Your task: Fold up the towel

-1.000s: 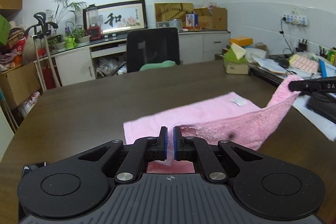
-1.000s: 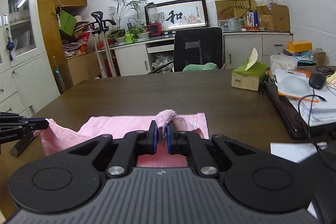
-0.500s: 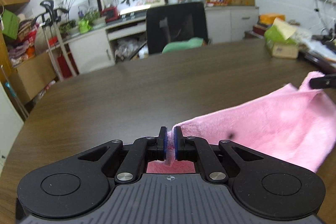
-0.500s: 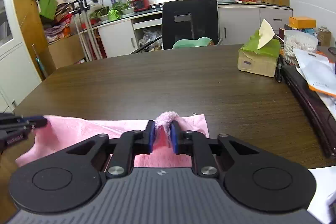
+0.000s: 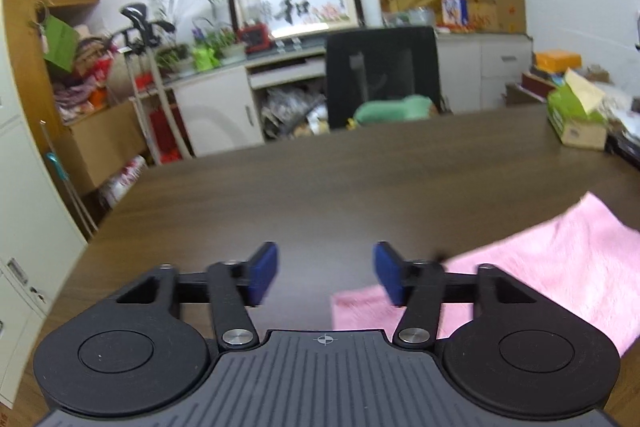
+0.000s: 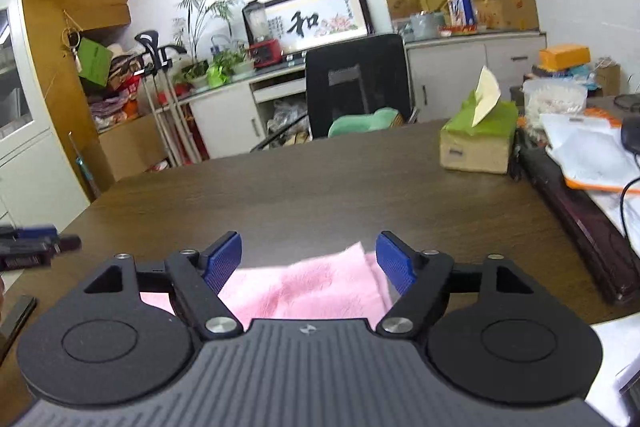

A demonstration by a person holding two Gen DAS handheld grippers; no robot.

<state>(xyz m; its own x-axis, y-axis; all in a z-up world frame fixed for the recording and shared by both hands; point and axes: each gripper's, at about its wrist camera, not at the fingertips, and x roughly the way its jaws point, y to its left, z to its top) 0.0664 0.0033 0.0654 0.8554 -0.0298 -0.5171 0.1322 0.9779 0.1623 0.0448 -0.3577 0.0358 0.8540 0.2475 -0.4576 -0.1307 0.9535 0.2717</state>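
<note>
Half a second ago both grippers pinched the towel; now both have let go and it lies on the table.

Left wrist view: the left gripper (image 5: 325,277) stands wide apart over bare dark table (image 5: 320,195), nothing between its blue pads. The pink towel (image 5: 552,267) lies to its right, one edge passing under the right finger (the picture is blurred).

Right wrist view: the right gripper (image 6: 309,261) is spread wide too, the towel (image 6: 304,291) lying folded beneath it, a corner showing between the fingers. A tissue box (image 6: 476,143) sits farther back.

A tissue box (image 6: 478,137) sits on the dark table (image 6: 320,195).
</note>
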